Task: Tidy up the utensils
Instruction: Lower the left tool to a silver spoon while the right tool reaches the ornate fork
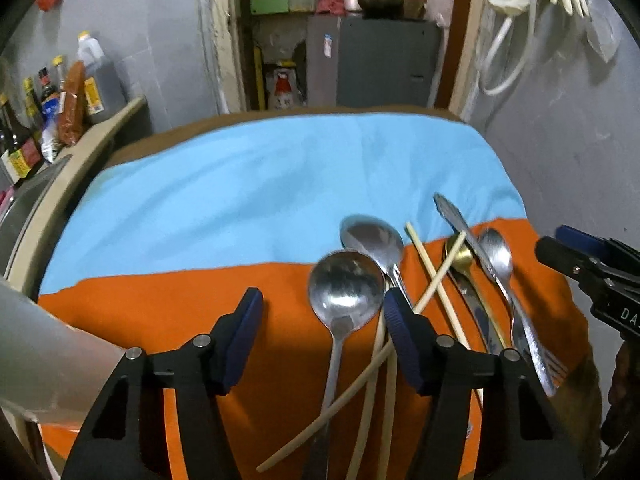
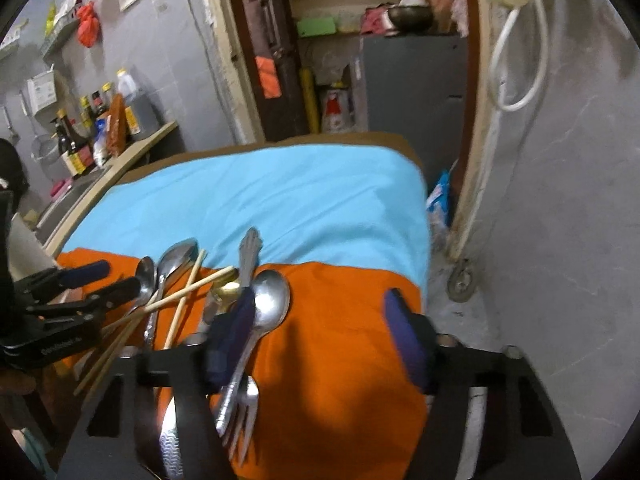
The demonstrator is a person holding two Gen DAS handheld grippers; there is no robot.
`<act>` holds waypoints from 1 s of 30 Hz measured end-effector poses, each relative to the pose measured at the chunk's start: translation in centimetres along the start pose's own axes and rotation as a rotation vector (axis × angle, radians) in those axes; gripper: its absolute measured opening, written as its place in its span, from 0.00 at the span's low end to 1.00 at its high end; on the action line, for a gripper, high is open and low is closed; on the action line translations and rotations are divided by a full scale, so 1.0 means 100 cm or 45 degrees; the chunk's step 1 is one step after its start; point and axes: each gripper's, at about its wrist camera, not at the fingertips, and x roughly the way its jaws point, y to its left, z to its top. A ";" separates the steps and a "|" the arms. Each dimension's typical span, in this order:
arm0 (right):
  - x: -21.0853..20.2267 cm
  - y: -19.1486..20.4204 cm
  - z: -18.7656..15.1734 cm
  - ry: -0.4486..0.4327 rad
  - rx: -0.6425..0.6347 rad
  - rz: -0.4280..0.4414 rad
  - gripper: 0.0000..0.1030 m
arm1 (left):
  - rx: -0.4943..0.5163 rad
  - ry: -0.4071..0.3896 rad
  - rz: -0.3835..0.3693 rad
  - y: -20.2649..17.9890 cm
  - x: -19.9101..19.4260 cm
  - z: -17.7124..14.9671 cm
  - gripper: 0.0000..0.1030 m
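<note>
Both grippers, left gripper (image 1: 322, 340) and right gripper (image 2: 324, 338), stand partly open, gripping nothing. Metal spoons (image 1: 344, 288), pale chopsticks (image 1: 436, 276) and a fork (image 2: 242, 420) lie crossed in a heap on the orange cloth (image 1: 168, 304) (tangled, overlapping). Bare blue cloth (image 1: 256, 184) stretches beyond. Only the right wrist view shows the fork's tines and floor past the table's right edge.

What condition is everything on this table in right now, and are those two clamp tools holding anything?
Left gripper: open, holding nothing.
Right gripper: open, holding nothing.
Big round spoon: lying bowl up on the orange cloth.
Chopsticks: loose, crossed over each other.
Fork: lying flat, tines toward the camera.
Blue cloth: spread flat, wrinkled.
</note>
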 end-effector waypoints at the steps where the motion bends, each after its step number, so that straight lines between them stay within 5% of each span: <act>1: 0.002 0.001 -0.001 0.011 -0.008 0.014 0.47 | 0.008 0.014 0.000 0.000 0.003 -0.001 0.54; 11: 0.014 0.013 -0.008 0.050 -0.043 0.099 0.31 | 0.043 0.070 -0.007 -0.006 0.022 0.009 0.53; 15: 0.017 0.024 -0.003 0.049 -0.101 0.139 0.19 | 0.037 0.063 -0.031 -0.003 0.022 0.011 0.35; 21: 0.030 0.033 -0.002 0.103 -0.142 0.166 0.13 | -0.041 0.054 -0.071 0.009 0.019 0.010 0.35; 30: 0.043 0.050 0.001 0.161 -0.209 0.019 0.07 | -0.039 0.065 -0.078 0.009 0.022 0.015 0.35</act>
